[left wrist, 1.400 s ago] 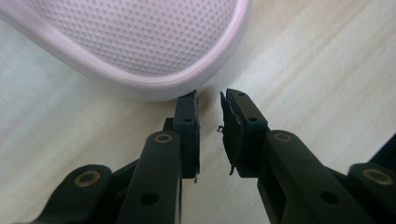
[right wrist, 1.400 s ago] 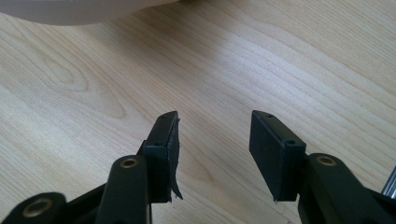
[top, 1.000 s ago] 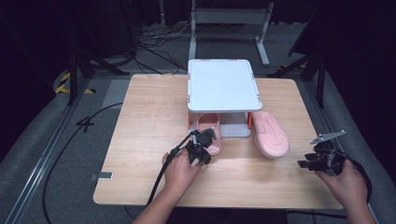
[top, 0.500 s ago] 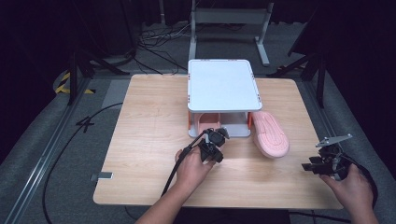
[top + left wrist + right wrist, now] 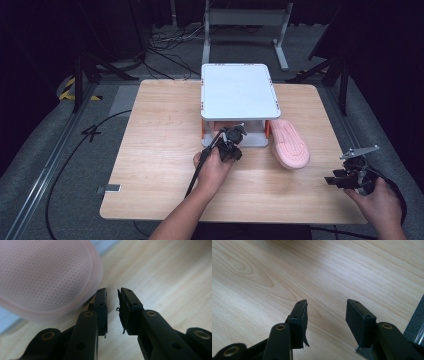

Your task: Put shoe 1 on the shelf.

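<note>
Two pink perforated slippers (image 5: 289, 143) — left gripper (image 5: 112, 297) jaws nearly together, right gripper (image 5: 325, 308) jaws apart.

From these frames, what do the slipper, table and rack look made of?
Slipper: looks like soft matte pink foam or rubber; its skin is dotted with fine dimples, and its sole is ribbed. Table: pale wood or wood-look laminate with visible grain and a low sheen; can't tell which. Rack: probably smooth white plastic or painted metal, with a flat, even top.
</note>
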`<state>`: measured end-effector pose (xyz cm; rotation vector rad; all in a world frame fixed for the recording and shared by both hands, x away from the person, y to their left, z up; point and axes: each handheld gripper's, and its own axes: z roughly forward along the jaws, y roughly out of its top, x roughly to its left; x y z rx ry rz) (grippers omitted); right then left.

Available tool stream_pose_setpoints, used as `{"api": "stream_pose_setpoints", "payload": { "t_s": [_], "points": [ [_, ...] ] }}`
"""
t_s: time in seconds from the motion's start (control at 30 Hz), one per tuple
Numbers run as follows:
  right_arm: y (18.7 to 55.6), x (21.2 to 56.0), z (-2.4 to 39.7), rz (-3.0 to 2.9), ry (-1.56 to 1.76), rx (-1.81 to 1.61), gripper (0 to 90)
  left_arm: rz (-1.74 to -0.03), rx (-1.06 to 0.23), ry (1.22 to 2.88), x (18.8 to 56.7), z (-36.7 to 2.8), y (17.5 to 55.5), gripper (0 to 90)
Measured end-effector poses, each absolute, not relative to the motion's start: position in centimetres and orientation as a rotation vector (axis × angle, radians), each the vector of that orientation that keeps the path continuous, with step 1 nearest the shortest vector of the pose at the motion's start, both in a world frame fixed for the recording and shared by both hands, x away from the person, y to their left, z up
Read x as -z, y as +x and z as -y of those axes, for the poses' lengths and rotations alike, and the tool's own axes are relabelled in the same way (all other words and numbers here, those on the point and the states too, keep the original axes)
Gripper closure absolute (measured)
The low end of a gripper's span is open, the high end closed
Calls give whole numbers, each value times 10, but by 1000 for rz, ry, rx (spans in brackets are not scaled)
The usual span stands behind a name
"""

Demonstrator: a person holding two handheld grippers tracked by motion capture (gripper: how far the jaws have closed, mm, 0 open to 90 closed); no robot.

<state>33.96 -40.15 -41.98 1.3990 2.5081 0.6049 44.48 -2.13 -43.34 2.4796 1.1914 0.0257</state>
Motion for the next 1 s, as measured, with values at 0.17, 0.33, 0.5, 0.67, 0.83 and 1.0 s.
{"api": "stream_pose_setpoints", "payload": {
  "t_s": [0.17,0.33,0.5,0.67,0.83,1.0],
  "points": [
    [340,419,401,-2509,1397,-604,523,-1289,-52,2431,435,13,449,758],
    [340,420,399,-2516,1392,-598,522,-1280,-68,2442,437,8,455,764],
    [340,420,397,-2522,1384,-593,521,-1291,-17,2408,440,13,454,739],
    [341,418,399,-2514,1385,-605,521,-1116,-33,2518,428,4,444,685],
    [345,417,395,-2522,1365,-611,521,-1154,-54,2457,408,-6,422,622],
    [347,414,393,-2512,1364,-635,527,-1145,-90,2378,385,-38,406,557]
  ]
}}
